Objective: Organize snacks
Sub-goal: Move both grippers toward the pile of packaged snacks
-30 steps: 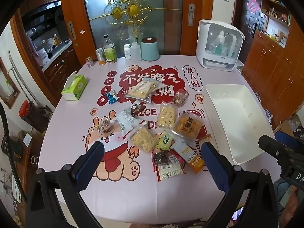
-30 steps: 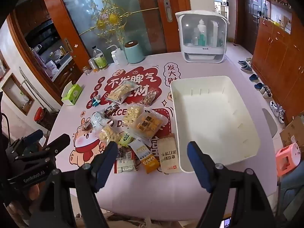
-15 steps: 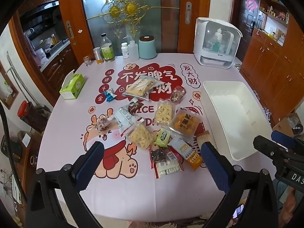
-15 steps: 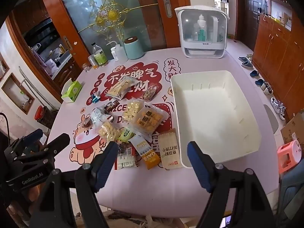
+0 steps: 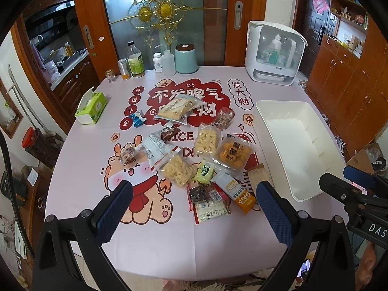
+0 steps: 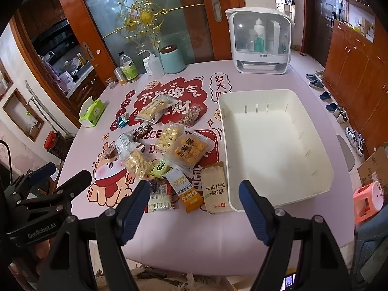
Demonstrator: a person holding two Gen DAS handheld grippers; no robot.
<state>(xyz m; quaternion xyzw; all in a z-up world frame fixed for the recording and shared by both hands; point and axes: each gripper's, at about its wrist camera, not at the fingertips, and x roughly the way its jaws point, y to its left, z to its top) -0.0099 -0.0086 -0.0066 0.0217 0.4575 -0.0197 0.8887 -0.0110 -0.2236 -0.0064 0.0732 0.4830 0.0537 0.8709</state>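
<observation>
Both of your tools are spread wide and carry nothing: the left gripper hangs low in its frame above the near end of the snacks, and the right gripper sits low centre in its own view, between the pile and the bin. The snacks lie loose across the middle of the table, left of the bin, which sits at the right of both frames with nothing in it.

These packets look light, crinkly and slick, so you should expect them to slide rather than lift if you pinch flat film. Take each by a sealed end or a puffed edge. The cracker pack by the bin's near corner looks stiff but brittle inside, so close on its long sides gently. The orange bar beside it is narrow and firm, probably the easiest grip. The tray of yellow cakes seems soft; squeeze lightly.

The bin wall stands up from the table, so you will likely need to lift packets over its rim rather than drag them. The near strip of table is bare, giving you room to come in low. The bottles and the white cabinet at the top stand well apart from your work.
</observation>
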